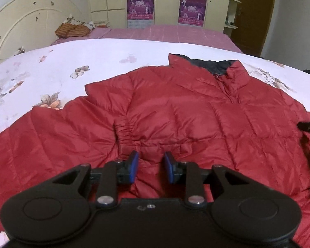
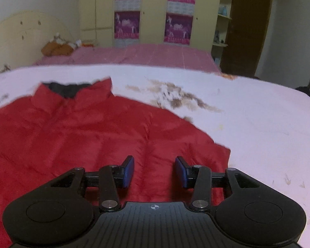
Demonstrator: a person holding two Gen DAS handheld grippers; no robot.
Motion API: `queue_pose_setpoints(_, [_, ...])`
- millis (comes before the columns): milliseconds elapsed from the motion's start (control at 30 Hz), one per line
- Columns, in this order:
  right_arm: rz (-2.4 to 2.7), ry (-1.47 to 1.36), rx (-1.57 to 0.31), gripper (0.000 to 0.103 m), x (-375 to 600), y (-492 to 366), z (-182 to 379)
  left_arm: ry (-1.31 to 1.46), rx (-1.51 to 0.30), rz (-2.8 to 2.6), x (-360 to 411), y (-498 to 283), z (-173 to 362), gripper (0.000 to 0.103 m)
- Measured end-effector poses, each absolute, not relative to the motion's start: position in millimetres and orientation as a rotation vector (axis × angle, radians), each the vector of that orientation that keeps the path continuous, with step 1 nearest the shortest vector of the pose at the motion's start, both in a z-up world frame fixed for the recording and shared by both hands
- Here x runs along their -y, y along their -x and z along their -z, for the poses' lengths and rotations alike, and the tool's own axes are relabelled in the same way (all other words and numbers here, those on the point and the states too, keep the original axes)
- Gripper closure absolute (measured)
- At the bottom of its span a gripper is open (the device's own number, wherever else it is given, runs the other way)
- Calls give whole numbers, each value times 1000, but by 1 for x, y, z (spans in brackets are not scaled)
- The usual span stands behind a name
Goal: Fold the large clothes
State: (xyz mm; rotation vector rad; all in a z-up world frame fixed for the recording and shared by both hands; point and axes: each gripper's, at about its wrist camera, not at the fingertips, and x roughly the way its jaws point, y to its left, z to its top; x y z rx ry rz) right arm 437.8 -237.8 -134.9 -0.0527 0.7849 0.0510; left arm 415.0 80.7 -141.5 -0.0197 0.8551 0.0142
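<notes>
**Red jacket spread flat, both grippers hovering with nothing gripped**

A white floral bedspread (image 1: 113,62) covers the near bed; its edges run out of frame. On it lies the red puffer jacket (image 1: 186,113), front up, collar (image 1: 235,70) at the far end, its hem hidden beneath both tools. The right wrist view is blurred, so the quilting is hard to make out there. The left gripper (image 1: 151,166) stands narrowly apart over bunched fabric, gripping nothing. The right gripper (image 2: 154,170) is parted wider, empty, above the jacket's right edge.
</notes>
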Motion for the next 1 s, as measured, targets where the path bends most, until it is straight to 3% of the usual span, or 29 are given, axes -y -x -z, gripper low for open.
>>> queue_pose_setpoints(100, [-33, 39, -804, 50, 246, -439, 143, 17, -856, -13, -81, -414, 143, 75])
queue_pose_setpoints(567, [-77, 41, -782, 49, 238, -425, 124, 2, -901, -36, -76, -421, 141, 75])
queue_pose_setpoints(1000, [-152, 174, -786, 46, 232, -384, 139, -76, -904, -43, -66, -422, 143, 75])
